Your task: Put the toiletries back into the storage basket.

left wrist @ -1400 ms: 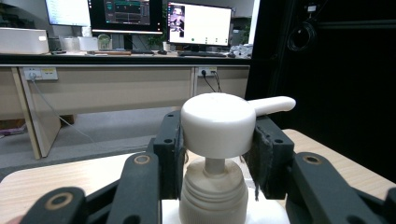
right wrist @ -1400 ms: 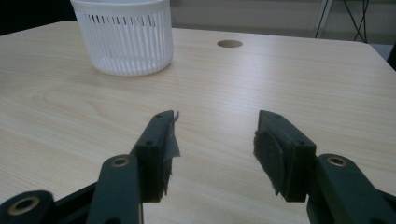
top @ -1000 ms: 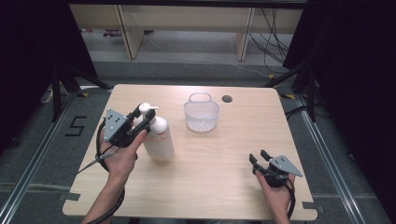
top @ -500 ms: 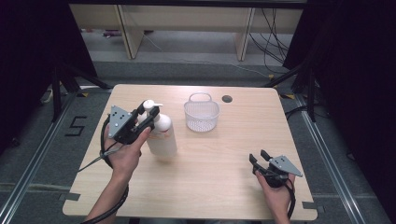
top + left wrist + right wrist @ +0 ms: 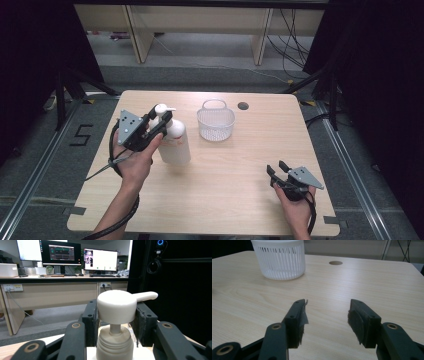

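A white pump bottle stands upright left of the table's middle. My left gripper is shut on its pump head; in the left gripper view both black pads press against the head's sides, and the spout sticks out to the right. Whether the bottle's base touches the table I cannot tell. Near the front right corner, my right gripper is open just above the wood, and its jaws have only bare table between them.
A white slotted basket sits at the back middle of the wooden table. A round cable hole lies just behind it. Shelving legs and cables stand beyond the far edge.
My left gripper and the pump bottle have shifted slightly to the right and up in the picture. The right gripper has stayed put.
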Demonstrator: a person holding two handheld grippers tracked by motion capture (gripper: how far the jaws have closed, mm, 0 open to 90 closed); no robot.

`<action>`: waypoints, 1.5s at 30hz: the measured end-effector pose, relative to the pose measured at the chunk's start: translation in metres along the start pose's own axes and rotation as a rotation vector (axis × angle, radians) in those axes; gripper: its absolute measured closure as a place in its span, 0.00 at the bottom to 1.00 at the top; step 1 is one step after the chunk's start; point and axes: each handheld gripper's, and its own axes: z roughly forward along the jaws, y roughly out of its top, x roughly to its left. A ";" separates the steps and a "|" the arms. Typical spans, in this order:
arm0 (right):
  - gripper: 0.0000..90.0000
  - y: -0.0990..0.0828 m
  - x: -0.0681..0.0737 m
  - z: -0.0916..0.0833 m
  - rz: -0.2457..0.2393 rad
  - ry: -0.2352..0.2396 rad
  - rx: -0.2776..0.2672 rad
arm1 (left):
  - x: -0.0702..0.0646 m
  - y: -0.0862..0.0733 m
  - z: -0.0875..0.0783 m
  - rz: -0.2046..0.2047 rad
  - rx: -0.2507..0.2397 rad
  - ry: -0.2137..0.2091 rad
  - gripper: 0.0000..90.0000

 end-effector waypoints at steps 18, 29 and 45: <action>0.53 0.000 0.001 0.000 0.003 -0.010 -0.005 | -0.002 0.009 0.010 0.000 -0.016 -0.009 0.66; 0.53 0.000 0.000 0.000 -0.007 -0.019 -0.003 | -0.003 0.012 0.017 -0.001 -0.018 -0.012 0.66; 0.53 0.000 0.004 -0.001 0.044 -0.018 0.015 | -0.005 0.017 0.024 -0.005 -0.024 -0.018 0.66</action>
